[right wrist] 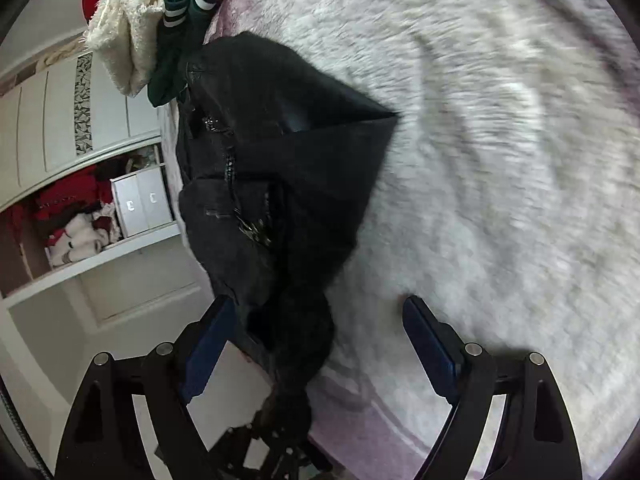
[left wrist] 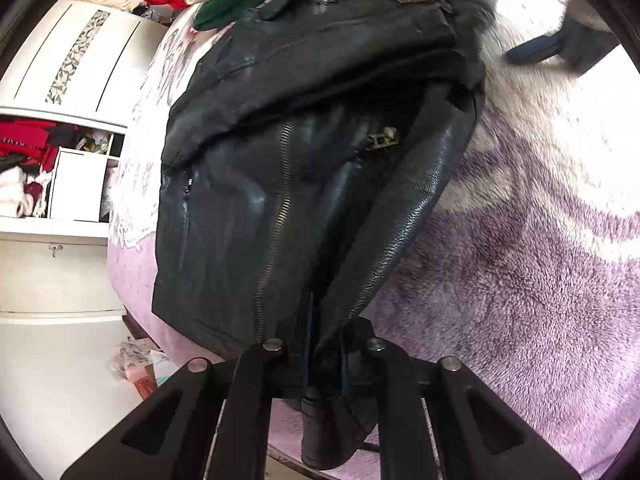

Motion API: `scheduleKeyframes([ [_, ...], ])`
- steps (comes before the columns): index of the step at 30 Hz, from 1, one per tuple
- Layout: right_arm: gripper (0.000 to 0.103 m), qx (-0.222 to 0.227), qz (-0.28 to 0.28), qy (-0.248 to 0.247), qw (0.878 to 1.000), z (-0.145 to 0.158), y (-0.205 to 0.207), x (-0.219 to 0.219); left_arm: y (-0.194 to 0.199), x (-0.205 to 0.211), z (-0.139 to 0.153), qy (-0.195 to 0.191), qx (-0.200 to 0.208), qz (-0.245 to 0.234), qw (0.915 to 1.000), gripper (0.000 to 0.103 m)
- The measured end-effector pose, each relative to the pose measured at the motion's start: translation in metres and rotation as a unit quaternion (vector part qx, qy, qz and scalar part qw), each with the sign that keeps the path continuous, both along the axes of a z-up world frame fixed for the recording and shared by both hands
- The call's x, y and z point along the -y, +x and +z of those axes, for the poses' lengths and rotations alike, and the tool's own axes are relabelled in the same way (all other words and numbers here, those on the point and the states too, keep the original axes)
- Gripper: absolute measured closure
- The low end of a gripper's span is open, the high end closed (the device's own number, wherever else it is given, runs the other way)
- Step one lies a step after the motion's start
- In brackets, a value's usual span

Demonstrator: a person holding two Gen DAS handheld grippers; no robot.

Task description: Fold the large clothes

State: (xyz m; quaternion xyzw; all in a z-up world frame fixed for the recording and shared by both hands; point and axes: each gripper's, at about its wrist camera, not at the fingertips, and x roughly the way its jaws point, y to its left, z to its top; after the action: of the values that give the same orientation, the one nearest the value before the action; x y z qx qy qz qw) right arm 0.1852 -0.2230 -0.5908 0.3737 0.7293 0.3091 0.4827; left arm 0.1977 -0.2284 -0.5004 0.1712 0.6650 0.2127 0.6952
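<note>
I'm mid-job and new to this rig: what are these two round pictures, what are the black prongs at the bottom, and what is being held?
Each picture comes from a fisheye camera on a hand-held two-finger gripper, looking along its fingers. In the left wrist view, the left gripper is shut on the edge of a black leather jacket lying on a fluffy purple-and-white blanket. In the right wrist view, the right gripper is open and holds nothing. More clothes are piled beyond the jacket; a white wardrobe stands behind.
</note>
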Motion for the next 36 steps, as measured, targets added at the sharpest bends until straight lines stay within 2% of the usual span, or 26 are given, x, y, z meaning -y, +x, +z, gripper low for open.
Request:
scheduleKeyframes([
  [2, 0.017, -0.009, -0.007, 0.018, 1.000, -0.002, 0.000, -0.020, 0.000, -0.007, 0.006, -0.008, 0.004, 0.002, 1.0000, 0.095],
  [3, 0.047, -0.009, -0.002, 0.019, 1.000, -0.001, -0.001, -0.031, 0.000, -0.011, 0.008, -0.012, 0.007, 0.002, 0.9999, 0.095],
  [4, 0.077, 0.000, 0.016, -0.014, 1.000, 0.006, 0.000, -0.043, -0.001, -0.015, 0.011, -0.017, 0.011, 0.006, 0.9998, 0.095],
  [6, 0.082, 0.014, 0.014, -0.038, 0.999, 0.006, 0.001, -0.052, -0.003, -0.026, 0.017, -0.022, 0.020, 0.009, 0.9995, 0.095],
  [10, 0.086, 0.030, 0.011, -0.051, 0.998, 0.048, 0.004, -0.066, -0.006, -0.044, 0.036, -0.017, 0.043, 0.007, 0.9989, 0.095],
  [16, 0.086, 0.047, 0.015, -0.066, 0.997, 0.104, 0.010, -0.108, -0.006, -0.097, 0.074, -0.045, 0.086, 0.019, 0.9950, 0.096],
  [20, 0.086, 0.072, 0.036, -0.082, 0.993, 0.137, 0.020, -0.156, -0.006, -0.150, 0.093, -0.070, 0.110, 0.042, 0.9905, 0.096],
  [24, 0.086, 0.100, 0.078, -0.105, 0.986, 0.170, 0.031, -0.238, -0.008, -0.204, 0.098, -0.086, 0.125, 0.074, 0.9856, 0.096],
  [27, 0.086, 0.117, 0.118, -0.134, 0.977, 0.177, 0.037, -0.304, -0.009, -0.255, 0.089, -0.111, 0.132, 0.115, 0.9783, 0.096],
  [31, 0.086, 0.120, 0.166, -0.200, 0.958, 0.147, 0.041, -0.390, -0.009, -0.327, 0.053, -0.179, 0.127, 0.175, 0.9597, 0.091],
  [32, 0.086, 0.117, 0.174, -0.214, 0.954, 0.137, 0.042, -0.402, -0.011, -0.347, 0.040, -0.209, 0.124, 0.192, 0.9508, 0.089],
  [33, 0.086, 0.111, 0.184, -0.236, 0.948, 0.126, 0.042, -0.419, -0.012, -0.361, 0.031, -0.241, 0.123, 0.205, 0.9407, 0.089],
  [34, 0.086, 0.108, 0.200, -0.256, 0.940, 0.118, 0.042, -0.436, -0.016, -0.379, 0.019, -0.285, 0.120, 0.224, 0.9243, 0.089],
  [35, 0.085, 0.106, 0.214, -0.268, 0.933, 0.110, 0.041, -0.446, -0.022, -0.397, 0.008, -0.326, 0.120, 0.248, 0.9045, 0.089],
  [36, 0.080, 0.095, 0.225, -0.274, 0.930, 0.105, 0.040, -0.455, -0.027, -0.409, 0.002, -0.358, 0.122, 0.261, 0.8881, 0.089],
])
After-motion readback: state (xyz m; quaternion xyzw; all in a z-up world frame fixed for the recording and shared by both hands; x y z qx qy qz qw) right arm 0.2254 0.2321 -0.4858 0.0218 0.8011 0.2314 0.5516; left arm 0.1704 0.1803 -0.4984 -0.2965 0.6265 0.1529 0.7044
